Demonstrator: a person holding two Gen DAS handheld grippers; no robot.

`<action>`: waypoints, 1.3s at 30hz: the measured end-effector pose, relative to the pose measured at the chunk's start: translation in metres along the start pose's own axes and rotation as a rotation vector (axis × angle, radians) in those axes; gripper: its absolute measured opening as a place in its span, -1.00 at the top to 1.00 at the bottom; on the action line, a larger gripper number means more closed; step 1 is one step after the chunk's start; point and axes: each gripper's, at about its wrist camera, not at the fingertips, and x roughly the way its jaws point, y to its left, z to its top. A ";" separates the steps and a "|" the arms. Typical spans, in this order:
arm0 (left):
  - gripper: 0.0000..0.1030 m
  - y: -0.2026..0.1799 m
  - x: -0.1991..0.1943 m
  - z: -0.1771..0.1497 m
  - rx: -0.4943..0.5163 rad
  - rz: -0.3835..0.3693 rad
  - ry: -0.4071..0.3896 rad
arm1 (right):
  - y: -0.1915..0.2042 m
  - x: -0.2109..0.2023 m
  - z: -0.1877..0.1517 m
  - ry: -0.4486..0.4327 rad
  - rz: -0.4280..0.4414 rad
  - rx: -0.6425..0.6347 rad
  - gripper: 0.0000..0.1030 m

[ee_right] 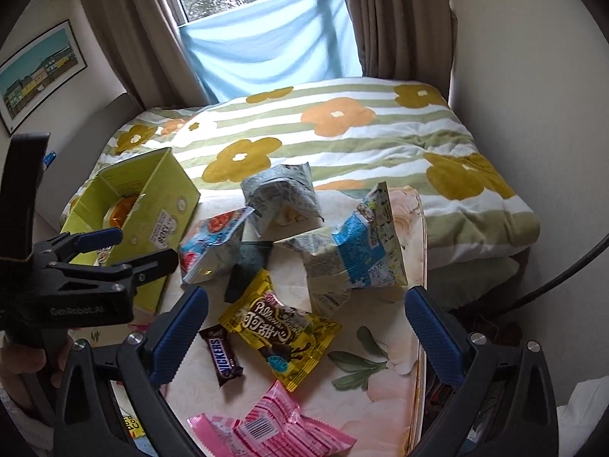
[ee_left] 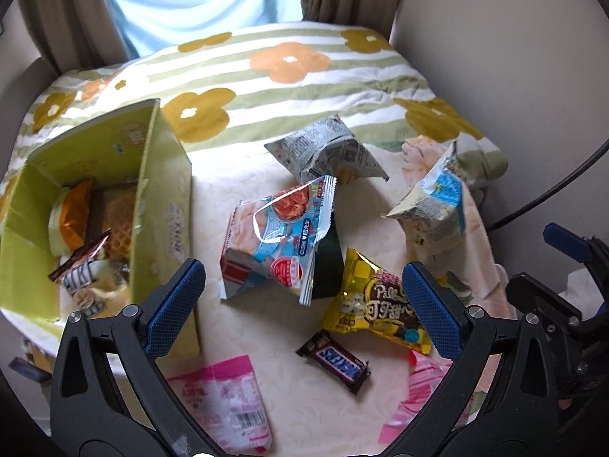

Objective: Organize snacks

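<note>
A green cardboard box (ee_left: 163,198) at the left holds several snacks; it also shows in the right wrist view (ee_right: 152,205). Loose on the cream floral board (ee_left: 289,392) lie a Snickers bar (ee_left: 337,361), a yellow packet (ee_left: 375,304), a red-and-blue packet (ee_left: 278,236), a grey printed bag (ee_left: 327,148), a blue-and-white bag (ee_left: 434,198) and pink packets (ee_left: 228,400). My left gripper (ee_left: 304,304) is open and empty above the Snickers bar and the yellow packet. My right gripper (ee_right: 304,335) is open and empty above the yellow packet (ee_right: 281,327) and Snickers bar (ee_right: 224,354).
A striped flowered quilt (ee_left: 289,68) lies behind the snacks, with curtains and a window beyond. A dark green packet (ee_right: 247,262) sits among the bags. The left gripper body (ee_right: 76,278) stands at the left of the right wrist view. A wall and cable are on the right.
</note>
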 end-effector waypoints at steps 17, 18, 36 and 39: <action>-0.99 0.012 0.115 0.010 0.058 0.121 0.159 | -0.020 0.084 0.002 0.091 -0.080 0.088 -0.99; -0.99 0.012 0.119 0.011 0.056 0.121 0.162 | -0.018 0.086 0.003 0.085 -0.091 0.077 -0.99; -0.42 0.033 0.133 0.015 -0.026 0.022 0.198 | -0.007 0.119 0.010 0.068 -0.170 -0.038 -0.99; -0.41 0.036 0.126 0.015 -0.045 0.012 0.187 | -0.007 0.122 0.012 0.069 -0.178 -0.042 -0.99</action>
